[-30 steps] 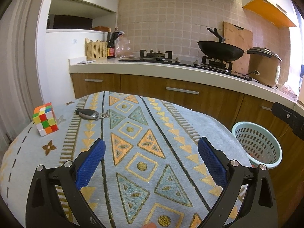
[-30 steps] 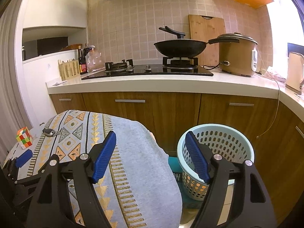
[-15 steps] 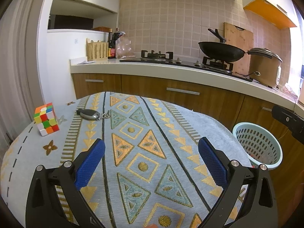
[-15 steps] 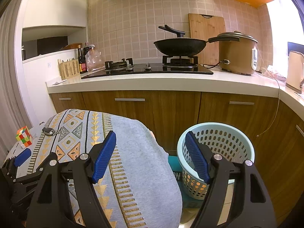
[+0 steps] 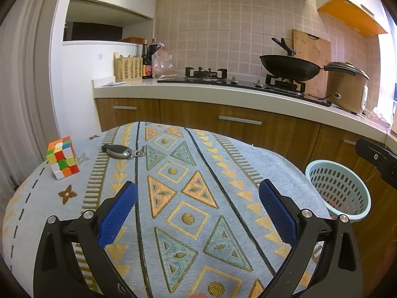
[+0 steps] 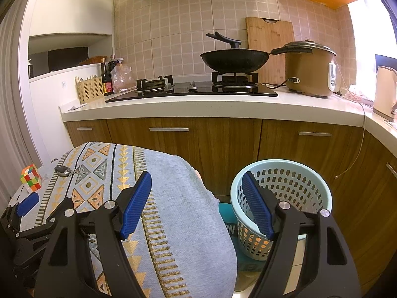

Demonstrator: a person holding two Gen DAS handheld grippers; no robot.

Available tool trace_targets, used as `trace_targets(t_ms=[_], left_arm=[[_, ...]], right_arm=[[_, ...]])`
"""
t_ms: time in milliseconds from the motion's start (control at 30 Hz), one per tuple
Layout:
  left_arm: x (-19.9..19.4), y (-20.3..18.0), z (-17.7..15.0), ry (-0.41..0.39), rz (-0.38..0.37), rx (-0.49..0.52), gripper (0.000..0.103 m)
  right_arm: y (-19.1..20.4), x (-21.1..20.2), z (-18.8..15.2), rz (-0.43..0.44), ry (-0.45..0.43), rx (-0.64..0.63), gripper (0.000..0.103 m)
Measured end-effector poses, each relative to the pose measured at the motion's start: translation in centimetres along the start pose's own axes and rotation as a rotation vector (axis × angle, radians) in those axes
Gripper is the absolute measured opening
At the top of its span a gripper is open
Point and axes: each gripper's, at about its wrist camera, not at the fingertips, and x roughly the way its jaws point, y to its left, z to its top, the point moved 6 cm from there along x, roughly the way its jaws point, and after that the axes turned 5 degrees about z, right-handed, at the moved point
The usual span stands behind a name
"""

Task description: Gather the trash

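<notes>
Basket: a pale blue perforated bin (image 6: 281, 193) stands on the floor just beside the table's right edge, in front of the wooden cabinets; something reddish shows low inside it in the left wrist view, too small to tell what.
Trash: no loose scrap shows on the table in either view.
Table: a round table (image 5: 280, 171) covered by a grey-blue cloth with orange and teal triangles and diamonds.
Right gripper: the right gripper (image 6: 196, 204) hangs over the table's right edge, released, its blue pads wide apart with nothing between them; its right pad overlaps the basket rim in the picture.
Left gripper: the left gripper (image 5: 197, 213) hovers over the middle of the cloth, released, pads wide apart and bare cloth between them.
Car key: a black and silver key fob (image 5: 116, 151) with a small ring lies toward the far left of the table.
Puzzle cube: a colourful cube (image 5: 63, 161) sits near the left edge, close to the key fob but apart from it.
Kitchen: behind the table, a worktop with a hob, a black wok (image 6: 234, 60) on the burner, a brown rice cooker (image 6: 309, 68) and a cutting board against the tiles.
</notes>
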Motion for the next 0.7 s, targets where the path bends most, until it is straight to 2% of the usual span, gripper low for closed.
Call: trace_targets(t_ms=[700], left_arm=[[-0.23, 0.36, 0.13, -0.003, 0.018, -0.004, 0.095]], right_arm=[[-0.29, 0.09, -0.32, -0.002, 0.005, 0.004, 0.071]])
